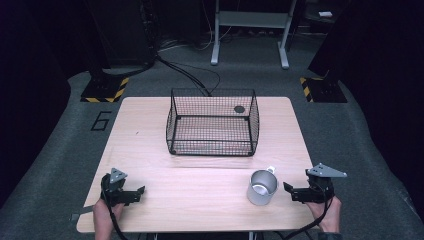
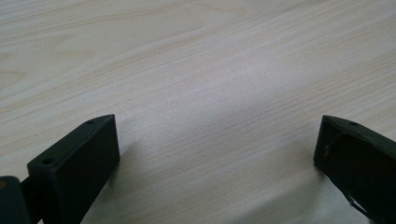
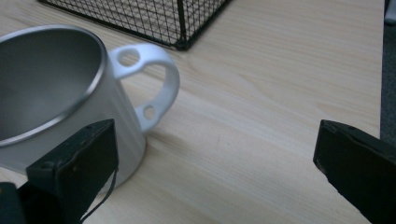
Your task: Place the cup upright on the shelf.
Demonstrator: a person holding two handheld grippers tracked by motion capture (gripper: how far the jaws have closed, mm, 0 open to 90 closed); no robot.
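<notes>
Right tool (image 1: 289, 190) jaws wide open, steel mug (image 1: 262, 187) upright just off its left jaw, handle (image 3: 152, 84) facing away; left tool (image 1: 141, 192), also open, well apart.

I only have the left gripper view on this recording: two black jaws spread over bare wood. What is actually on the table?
Observer: A metal mug stands upright on the near right part of the table, just left of the right gripper.
Operator: Is that gripper holding the mug?
Observer: No. In the right gripper view its jaws stand wide apart, with the mug in front of the left-hand jaw, not between the two.
Operator: Anything else out there?
Observer: A black wire basket sits at the middle of the table, beyond the mug, and it looks empty.
Operator: Which way does the mug's handle point?
Observer: Toward the basket, away from the person; the handle is pale with holes in it.
</notes>
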